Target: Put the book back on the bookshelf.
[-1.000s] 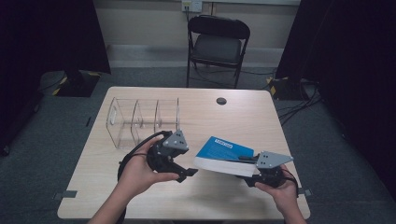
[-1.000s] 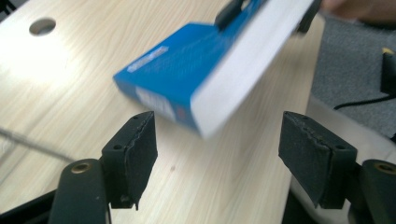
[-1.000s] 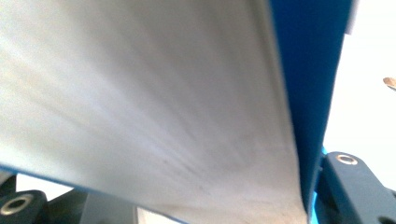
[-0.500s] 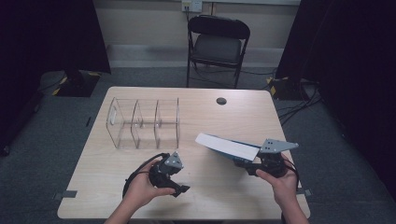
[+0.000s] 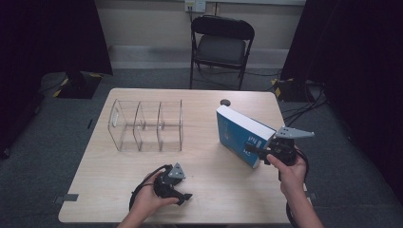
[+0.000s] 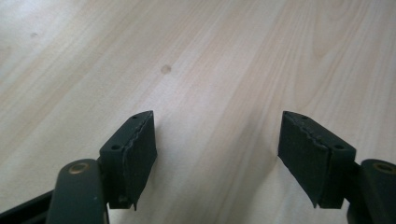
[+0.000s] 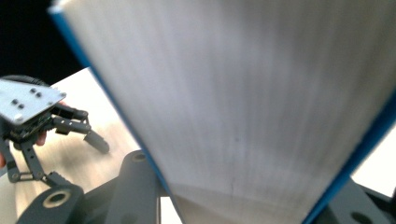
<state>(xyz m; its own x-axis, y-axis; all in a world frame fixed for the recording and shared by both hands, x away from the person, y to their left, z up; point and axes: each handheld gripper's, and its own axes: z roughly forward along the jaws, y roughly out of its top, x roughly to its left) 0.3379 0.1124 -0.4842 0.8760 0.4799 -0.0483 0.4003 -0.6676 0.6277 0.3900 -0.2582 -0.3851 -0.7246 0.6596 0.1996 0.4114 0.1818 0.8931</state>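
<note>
Blue book: right of frame centre, upright on edge, tilted, long axis running from upper left to lower right, page block facing up. Right gripper: fingers pinching its lower corner. Left gripper: lower centre, fingers spread, empty, over the wooden surface. Clear divider rack: left.

One book, one clear organizer, one chair, two hand-held grippers.
</note>
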